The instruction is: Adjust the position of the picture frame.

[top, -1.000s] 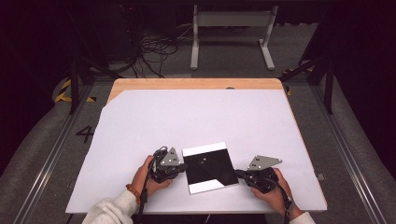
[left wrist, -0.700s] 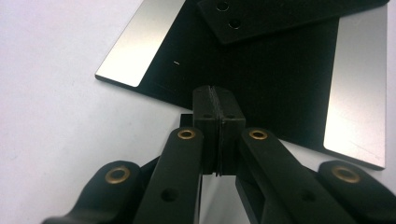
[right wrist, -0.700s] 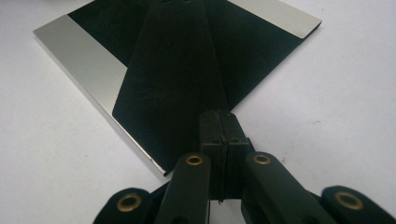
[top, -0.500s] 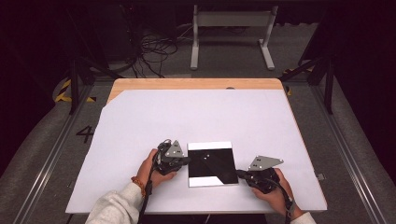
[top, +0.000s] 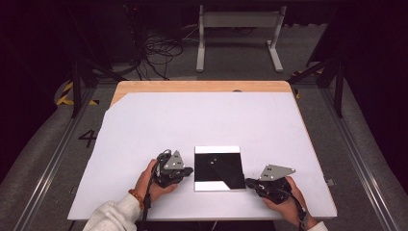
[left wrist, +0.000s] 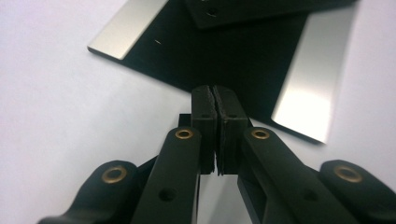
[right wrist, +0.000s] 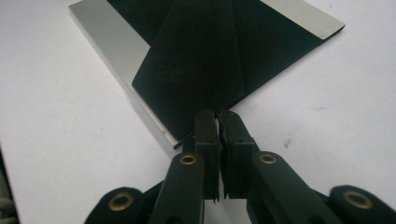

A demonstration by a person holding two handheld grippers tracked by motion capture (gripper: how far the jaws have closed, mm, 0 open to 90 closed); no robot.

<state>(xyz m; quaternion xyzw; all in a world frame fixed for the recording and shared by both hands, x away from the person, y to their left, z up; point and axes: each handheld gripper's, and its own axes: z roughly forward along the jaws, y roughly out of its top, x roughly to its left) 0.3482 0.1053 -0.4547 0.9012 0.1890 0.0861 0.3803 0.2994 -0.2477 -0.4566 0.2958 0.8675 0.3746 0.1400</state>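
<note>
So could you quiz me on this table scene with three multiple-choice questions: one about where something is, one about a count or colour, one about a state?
1. Where does the flat square black-and-white panel lie on the white table top?
A. At the far edge
B. Near the person's edge, between the two grippers
C. On the floor

2. How many hand-held grippers are at the table?
A. One
B. Two
C. Three

3. How do the jaws of the left gripper stand?
A. Pressed together, nothing between them
C. Wide open
B. Clamped on a cup

Answers: 1 B, since the high view shows the panel between the left gripper and the right gripper. 2 B, one in each hand. 3 A, the left gripper view shows the pads meeting in front of the panel.
</note>
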